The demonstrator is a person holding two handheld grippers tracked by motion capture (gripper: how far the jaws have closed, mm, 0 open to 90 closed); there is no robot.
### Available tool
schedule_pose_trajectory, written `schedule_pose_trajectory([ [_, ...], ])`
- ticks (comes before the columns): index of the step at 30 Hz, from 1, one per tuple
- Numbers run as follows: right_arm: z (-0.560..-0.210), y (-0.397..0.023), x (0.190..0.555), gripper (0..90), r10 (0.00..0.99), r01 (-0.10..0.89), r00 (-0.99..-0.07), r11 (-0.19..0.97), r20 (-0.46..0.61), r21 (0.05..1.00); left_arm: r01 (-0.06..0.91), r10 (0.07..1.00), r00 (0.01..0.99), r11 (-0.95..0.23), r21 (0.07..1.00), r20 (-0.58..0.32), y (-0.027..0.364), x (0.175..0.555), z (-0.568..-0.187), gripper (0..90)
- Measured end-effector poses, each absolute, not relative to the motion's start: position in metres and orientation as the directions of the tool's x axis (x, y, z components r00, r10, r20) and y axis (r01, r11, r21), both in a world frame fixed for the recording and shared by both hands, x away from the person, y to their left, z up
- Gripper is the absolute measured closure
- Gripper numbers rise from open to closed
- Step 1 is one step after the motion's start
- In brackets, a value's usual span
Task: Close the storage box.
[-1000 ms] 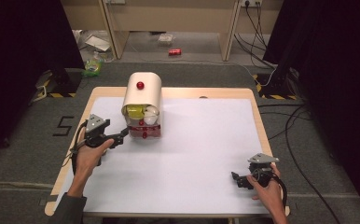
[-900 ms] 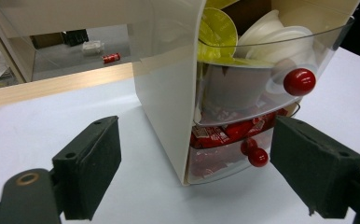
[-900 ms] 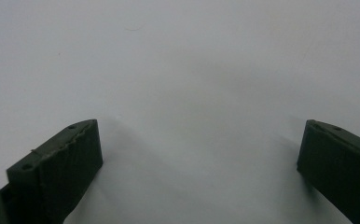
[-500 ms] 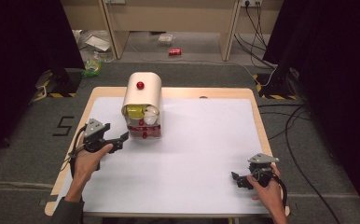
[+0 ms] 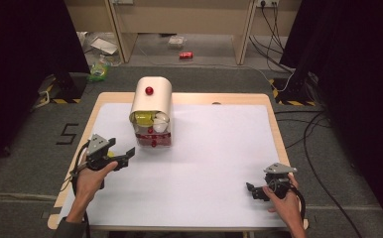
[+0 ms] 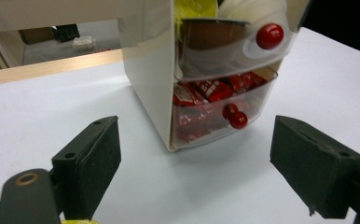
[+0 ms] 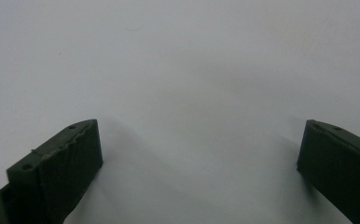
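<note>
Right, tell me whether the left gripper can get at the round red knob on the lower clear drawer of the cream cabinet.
Probably yes: the left gripper is open, facing the round red knob, with bare white table between.

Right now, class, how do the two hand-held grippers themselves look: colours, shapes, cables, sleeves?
Both are black. The left gripper and the right gripper each carry a grey three-cornered plate on top and trail a black cable. Their jaws end in blocky dark pads with small holes. A yellow patch shows on the left one. A dark sleeve covers the left forearm.
</note>
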State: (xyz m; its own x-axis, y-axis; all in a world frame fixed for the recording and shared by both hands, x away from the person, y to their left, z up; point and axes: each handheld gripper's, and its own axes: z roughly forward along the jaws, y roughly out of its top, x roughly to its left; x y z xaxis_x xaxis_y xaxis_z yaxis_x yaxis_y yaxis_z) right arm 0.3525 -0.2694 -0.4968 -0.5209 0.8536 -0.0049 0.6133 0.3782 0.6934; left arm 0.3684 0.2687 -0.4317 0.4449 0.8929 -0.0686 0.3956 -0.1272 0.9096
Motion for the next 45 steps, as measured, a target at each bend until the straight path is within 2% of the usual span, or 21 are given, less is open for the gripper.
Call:
schedule_pose_trajectory([
  [45, -0.497, -0.269, 0.352, 0.2, 0.854, 0.615, -0.52, 0.377, -0.004, 0.693, 0.408, 0.876, 0.48, -0.175, 0.896, -0.047, 0.283, 0.329, -0.479, 15.8],
])
